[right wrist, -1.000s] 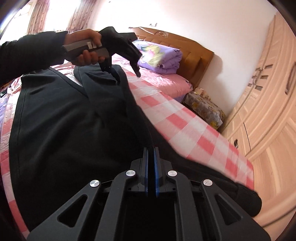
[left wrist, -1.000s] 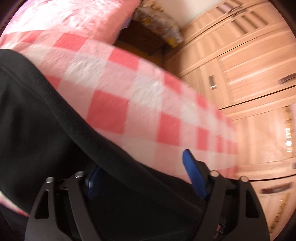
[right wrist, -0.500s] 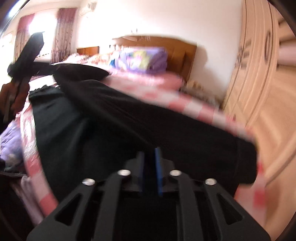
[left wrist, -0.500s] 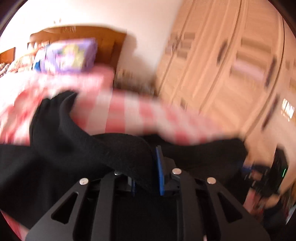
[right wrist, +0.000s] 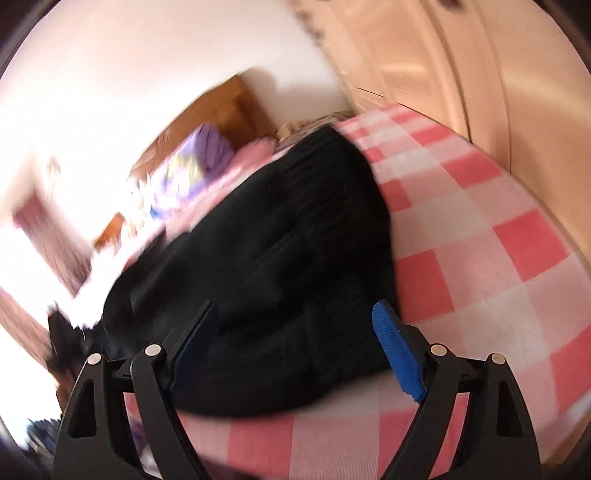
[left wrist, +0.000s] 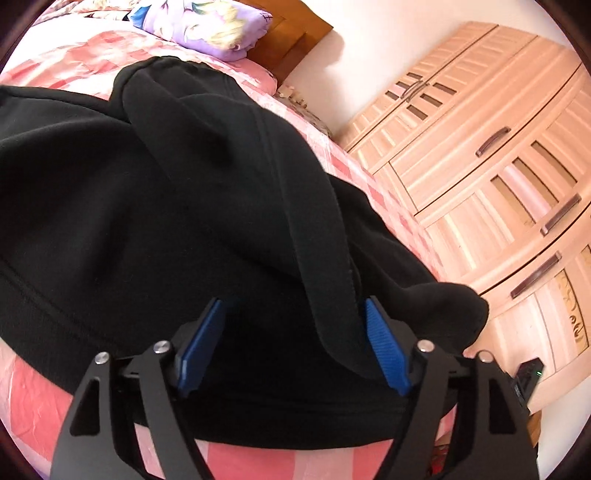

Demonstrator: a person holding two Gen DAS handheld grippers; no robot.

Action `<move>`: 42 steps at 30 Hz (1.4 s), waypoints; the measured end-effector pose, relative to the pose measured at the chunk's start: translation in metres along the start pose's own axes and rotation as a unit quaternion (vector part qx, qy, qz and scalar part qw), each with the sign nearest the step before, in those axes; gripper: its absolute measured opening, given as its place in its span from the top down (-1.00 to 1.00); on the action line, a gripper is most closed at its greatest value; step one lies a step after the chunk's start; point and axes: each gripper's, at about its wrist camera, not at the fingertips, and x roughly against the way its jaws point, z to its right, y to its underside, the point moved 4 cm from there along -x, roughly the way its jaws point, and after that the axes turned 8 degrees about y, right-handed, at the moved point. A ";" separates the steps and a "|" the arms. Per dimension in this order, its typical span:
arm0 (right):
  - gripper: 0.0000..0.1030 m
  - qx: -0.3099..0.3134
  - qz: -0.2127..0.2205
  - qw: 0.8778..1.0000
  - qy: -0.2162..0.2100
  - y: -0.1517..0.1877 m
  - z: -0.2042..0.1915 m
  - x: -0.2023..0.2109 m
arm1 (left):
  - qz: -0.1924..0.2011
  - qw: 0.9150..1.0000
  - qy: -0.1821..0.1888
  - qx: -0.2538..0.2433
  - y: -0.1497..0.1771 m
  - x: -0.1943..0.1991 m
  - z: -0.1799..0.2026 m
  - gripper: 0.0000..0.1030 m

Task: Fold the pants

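Bed (left wrist: 44, 62) fills most of both views, pink-and-white check cover, wooden headboard (left wrist: 295, 40) at far end. Wardrobe (left wrist: 498, 177) along one side, light wood, dark handles.

Pants (left wrist: 147, 229) black, lying on the bed, bulk spread flat across the cover. One part doubled back over the rest: thick folded strip running from near the pillow end down toward the left gripper, hem end draped loose at the bed edge on the wardrobe side. In right wrist view, pants (right wrist: 280, 258) seen as a dark mass on the check cover, heavily blurred; fold detail not readable there.

Purple floral bundle (left wrist: 207, 26) at the head of the bed, touching the pink cover, apart from the pants.

Left gripper (left wrist: 293, 339): jaws spread wide, just been opening. Folded strip of cloth lies between the blue pads (left wrist: 388, 354), close to the one on the wardrobe side; no pinch visible, cloth sagging free. Pointing down at the pants.

Right gripper (right wrist: 295, 347): jaws spread wide, just been opening. Black cloth beneath and between the pads (right wrist: 397, 354), not pressed. Frame motion-blurred.

Small black device (left wrist: 526, 380) with green light at lower edge, beside the wardrobe; type unclear.
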 end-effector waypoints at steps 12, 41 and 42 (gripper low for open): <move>-0.03 -0.074 -0.033 0.994 -0.076 -0.029 0.027 -0.055 | -0.008 0.999 0.040 -0.001 -0.003 0.002 0.006 -0.62; 0.63 -0.062 0.102 0.987 -0.108 -0.090 -0.033 0.030 | 0.082 0.990 0.054 -0.097 -0.122 0.040 0.086 0.82; 0.63 -0.059 0.108 0.986 -0.112 -0.092 -0.036 0.037 | 0.093 0.989 0.061 -0.101 -0.125 0.052 0.090 0.82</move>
